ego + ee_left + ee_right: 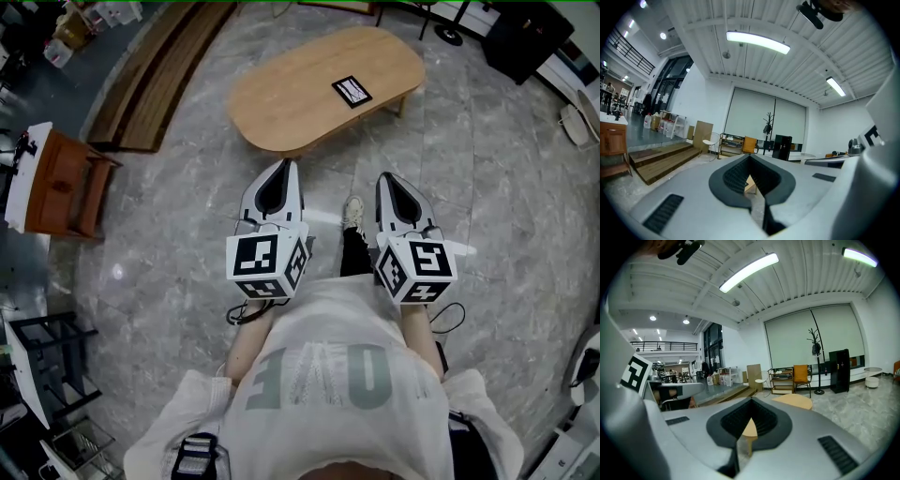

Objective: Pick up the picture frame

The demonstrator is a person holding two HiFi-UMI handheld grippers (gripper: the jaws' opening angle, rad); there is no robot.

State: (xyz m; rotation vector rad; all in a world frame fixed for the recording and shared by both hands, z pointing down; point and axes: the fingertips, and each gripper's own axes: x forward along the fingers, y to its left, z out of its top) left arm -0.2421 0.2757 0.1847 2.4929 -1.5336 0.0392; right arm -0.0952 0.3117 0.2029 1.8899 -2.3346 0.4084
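Closest in the head view is the person's pale shirt (323, 375), and just past it both grippers are carried side by side at waist height. Each points nearly level toward the far side of the room, which reads as a carrying posture rather than a reach. The left gripper (286, 167) has its jaws pressed together with nothing between them. The right gripper (386, 180) looks the same in its own view: the tips meet and only floor and furniture show beyond. I judge the jaws are together simply because nothing is within reach.

The picture frame (352, 91) lies flat, face up, on the oval wooden surface (281, 108). It sits right of the middle and well apart from both grippers, with bare stone floor (187, 244) between. One shoe (353, 212) shows between the grippers, toe toward the surface, so this looks like the approach stage. Because the frame lies flat it offers only thin edges, so the jaws will probably need to spread and take it by a rim.
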